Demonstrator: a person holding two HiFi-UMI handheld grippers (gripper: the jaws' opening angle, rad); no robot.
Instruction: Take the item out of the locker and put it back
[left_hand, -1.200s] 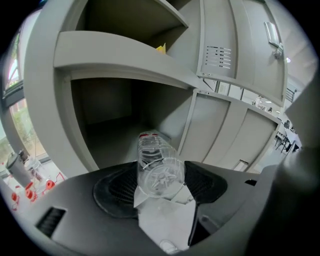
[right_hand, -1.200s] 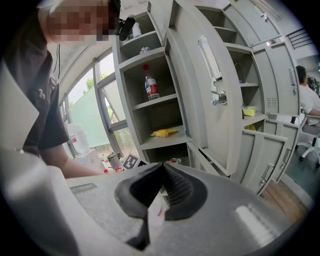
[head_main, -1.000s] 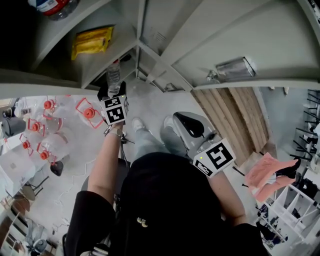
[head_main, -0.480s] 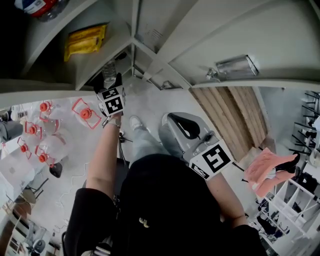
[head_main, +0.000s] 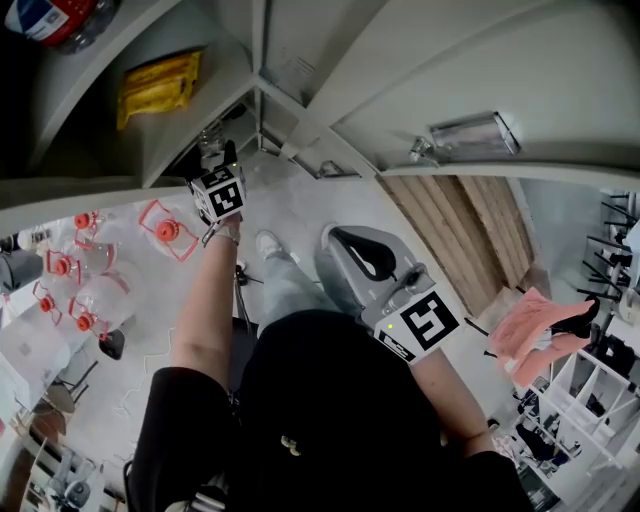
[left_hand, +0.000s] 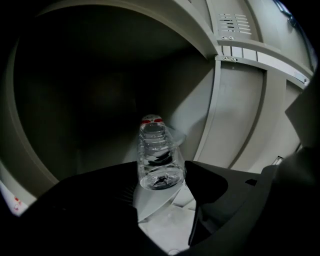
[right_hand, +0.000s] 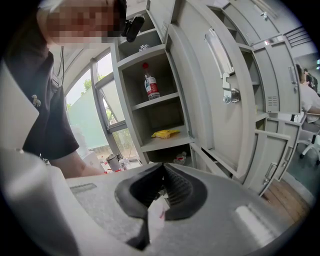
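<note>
- Grey and low by your lap, your right gripper has its jaws pressed together and sits out of the reaching arm's way.
- Your left gripper is clamped on the base of the clear bottle, cap pointing inward.
- The bottle is inside the dark lowest compartment of the locker, probably being returned.

- Left arm stretched forward, forearm bare.
- Left gripper at full reach, jaws clamped on clear bottle.
- Right arm bent at elbow.
- Right gripper held low, near torso; jaws closed, tips touching.
</note>
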